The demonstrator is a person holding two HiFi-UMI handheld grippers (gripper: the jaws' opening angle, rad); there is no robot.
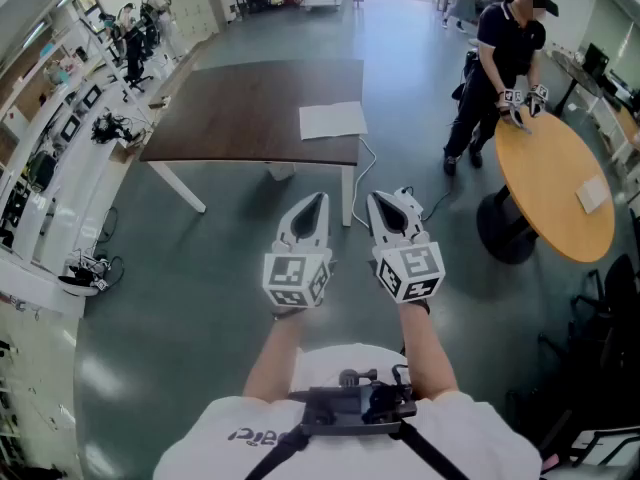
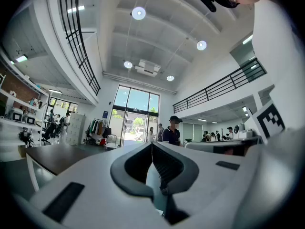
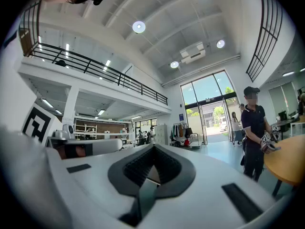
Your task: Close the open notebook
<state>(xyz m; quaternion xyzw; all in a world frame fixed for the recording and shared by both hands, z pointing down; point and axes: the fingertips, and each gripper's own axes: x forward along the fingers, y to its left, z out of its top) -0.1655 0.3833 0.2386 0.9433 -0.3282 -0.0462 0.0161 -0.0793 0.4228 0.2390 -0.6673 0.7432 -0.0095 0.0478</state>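
Observation:
The open notebook (image 1: 332, 120) lies white and flat near the front right corner of a dark brown table (image 1: 240, 108). Both grippers are held level over the floor, well short of that table. My left gripper (image 1: 321, 200) has its jaws together with nothing between them, and its own view shows the tips (image 2: 152, 144) meeting. My right gripper (image 1: 374, 200) beside it is shut and empty too, its tips (image 3: 153, 147) touching. The notebook does not show in either gripper view; the dark table's edge (image 2: 57, 156) appears low at the left of the left gripper view.
A round wooden table (image 1: 555, 183) stands to the right, with a person in dark clothes (image 1: 505, 58) at its far side. A cable (image 1: 425, 206) lies on the floor by the dark table's white legs. Shelves with gear (image 1: 60, 168) line the left wall.

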